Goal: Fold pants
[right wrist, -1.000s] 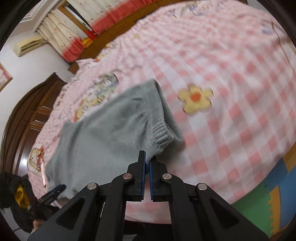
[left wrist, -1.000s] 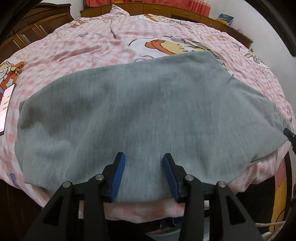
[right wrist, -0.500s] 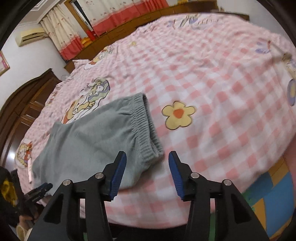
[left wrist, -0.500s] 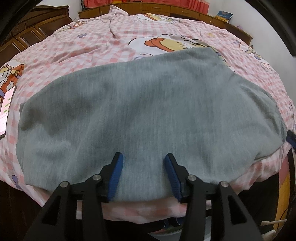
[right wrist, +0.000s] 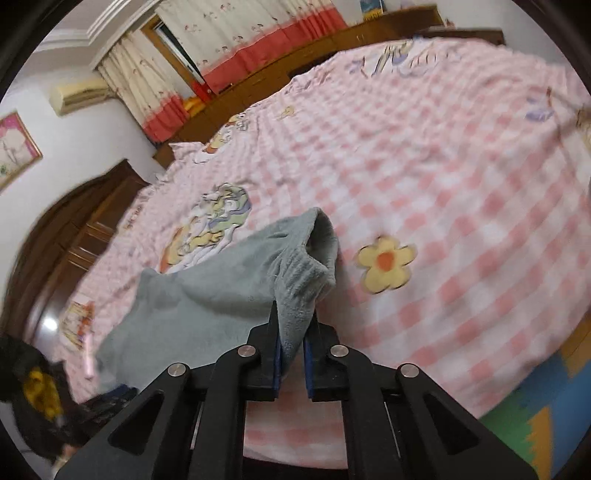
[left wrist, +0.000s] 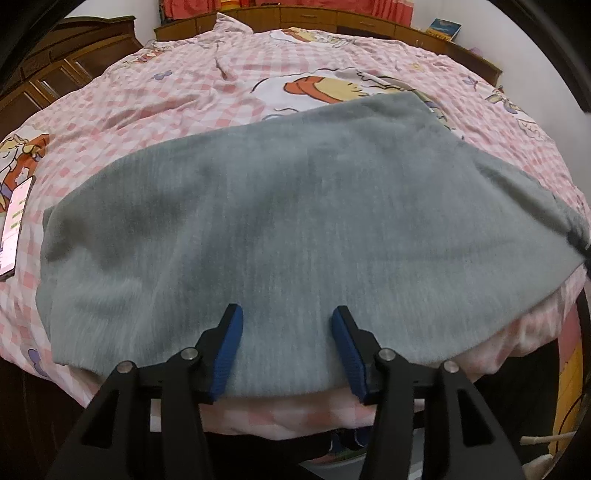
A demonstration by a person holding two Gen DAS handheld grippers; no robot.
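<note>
Grey fleece pants (left wrist: 295, 221) lie spread across the near edge of a pink checked bed. My left gripper (left wrist: 286, 332) is open, its blue pads over the pants' near hem, holding nothing. My right gripper (right wrist: 293, 332) is shut on the ribbed waistband end of the pants (right wrist: 295, 273) and holds that end lifted off the bed. The right gripper's tip shows at the far right edge of the left wrist view (left wrist: 581, 245).
The pink checked bedsheet (right wrist: 443, 184) has cartoon prints and a yellow flower (right wrist: 386, 264). A phone (left wrist: 14, 225) lies on the bed at the left. Wooden wardrobes (left wrist: 62, 74) stand at the left, a wooden headboard (left wrist: 332, 16) behind. Coloured floor mats (right wrist: 535, 417) lie to the right.
My right gripper opened, then closed on the waistband end and lifted it. My left gripper stayed open over the near hem.
</note>
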